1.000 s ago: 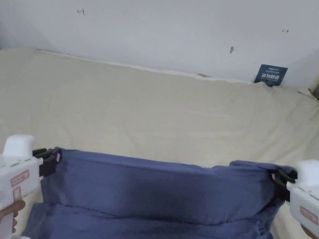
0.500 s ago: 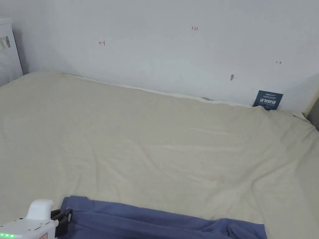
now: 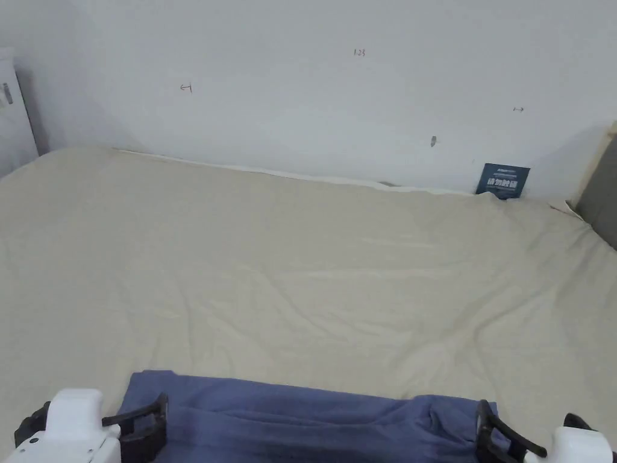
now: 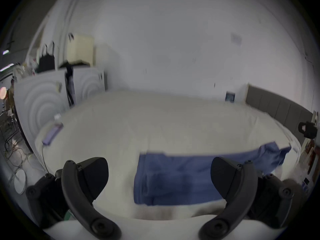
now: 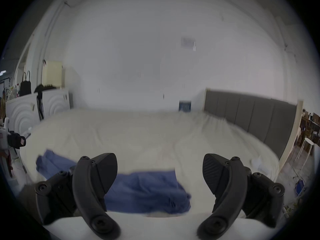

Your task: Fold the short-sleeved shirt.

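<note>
left gripper [image 4: 159, 176]: jaws spread wide, holding nothing, at the shirt's left end.
right gripper [image 5: 160, 172]: jaws spread, empty, at the right end.
shirt [image 3: 313, 419]: blue, lying folded in a band on the near edge of the bed [image 3: 301, 271].
handling: probably light, limp, layers slide; pinch all layers at the end corners.
far: white wall [image 3: 301, 108], small dark card [image 3: 502, 179] at right.

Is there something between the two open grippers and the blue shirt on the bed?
Nothing visible is in the way. The blue shirt lies folded on the beige bed sheet, with the left gripper at one end and the right gripper at the other, both open, with nothing between them and the cloth.
</note>
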{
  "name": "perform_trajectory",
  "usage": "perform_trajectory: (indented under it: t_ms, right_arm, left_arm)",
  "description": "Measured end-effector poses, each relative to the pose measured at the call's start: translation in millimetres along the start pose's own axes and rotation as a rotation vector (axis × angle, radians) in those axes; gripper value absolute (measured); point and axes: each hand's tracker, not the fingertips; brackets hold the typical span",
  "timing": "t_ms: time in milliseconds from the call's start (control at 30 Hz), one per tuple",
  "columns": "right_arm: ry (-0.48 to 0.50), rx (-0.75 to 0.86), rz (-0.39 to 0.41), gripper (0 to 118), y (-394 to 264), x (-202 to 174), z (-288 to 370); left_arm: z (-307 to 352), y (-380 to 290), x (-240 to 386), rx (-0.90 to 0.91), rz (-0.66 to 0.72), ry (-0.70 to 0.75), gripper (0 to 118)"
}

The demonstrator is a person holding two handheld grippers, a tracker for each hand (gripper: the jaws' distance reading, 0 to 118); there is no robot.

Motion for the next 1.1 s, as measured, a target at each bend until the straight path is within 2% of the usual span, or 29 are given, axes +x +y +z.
perform_trajectory:
  t_ms: [133,167,300,333,367,400,433,467,533,600,700,733,767,800,833,867,900,933,1100]
  right_arm:
    - [-0.012,0.135,0.051,104,33.4,-24.3,33.7]
    - [0.010,0.139,0.059,104,38.6,-29.4,40.3]
    - [0.025,0.176,0.047,100,52.4,-46.3,58.8]
    - [0.037,0.199,0.029,93,53.6,-49.3,61.9]
    - [0.049,0.203,0.015,74,55.3,-50.0,61.9]
    - [0.054,0.198,0.011,28,56.4,-53.2,61.3]
    - [0.055,0.190,0.017,0,57.3,-55.8,61.1]
    - [0.053,0.193,0.031,0,56.2,-56.9,63.0]
    - [0.067,0.186,0.039,0,57.6,-58.6,63.3]
    - [0.089,0.165,0.035,0,57.2,-60.1,62.9]
    - [0.089,0.151,0.039,0,54.7,-66.8,56.7]
    - [0.097,0.139,0.032,0,53.9,-68.0,54.1]
    - [0.108,0.127,0.023,0,53.1,-71.6,48.5]
    - [0.117,0.120,0.019,0,51.6,-73.5,46.4]
    - [0.129,0.111,0.020,0,50.2,-75.2,44.6]
    - [0.139,0.102,0.030,0,49.5,-78.0,42.6]
    - [0.142,0.098,0.036,0,48.8,-80.9,40.5]
    - [0.145,0.093,0.038,0,47.7,-82.1,38.6]
    - [0.158,0.060,0.008,0,41.8,-82.1,28.5]
  left_arm:
    - [36.0,21.6,18.6,0.146,-0.085,0.044,118]
    - [45.6,26.9,22.0,0.174,-0.103,0.068,117]
    - [64.4,29.3,21.6,0.229,-0.082,0.039,114]
    - [66.6,30.1,19.6,0.231,-0.081,0.037,110]
    - [69.0,30.1,19.5,0.238,-0.082,0.035,97]
    - [69.3,30.7,19.1,0.251,-0.097,0.057,49]
    - [66.4,31.8,17.8,0.232,-0.099,0.049,0]
    - [63.9,34.4,14.8,0.239,-0.099,0.065,0]
    - [55.3,33.9,2.9,0.174,-0.009,0.009,0]
    - [45.6,28.5,-5.0,0.150,0.000,0.051,0]
    - [19.2,19.7,-25.1,0.043,0.047,0.038,0]
    - [6.4,11.5,-29.3,0.003,0.069,0.026,5]
    - [-7.8,4.7,-33.4,-0.038,0.073,0.011,27]
    - [-22.4,-2.5,-35.5,-0.079,0.044,0.035,85]
    - [-39.4,-10.3,-38.0,-0.125,0.029,0.042,118]
    - [-51.0,-25.3,-32.8,-0.195,0.080,0.048,118]
    - [-72.5,-30.6,-35.2,-0.185,0.019,-0.006,118]
    - [-88.0,-38.9,-38.8,-0.257,0.037,0.015,118]
    - [-158.8,-96.8,-44.1,-0.379,-0.022,0.034,118]
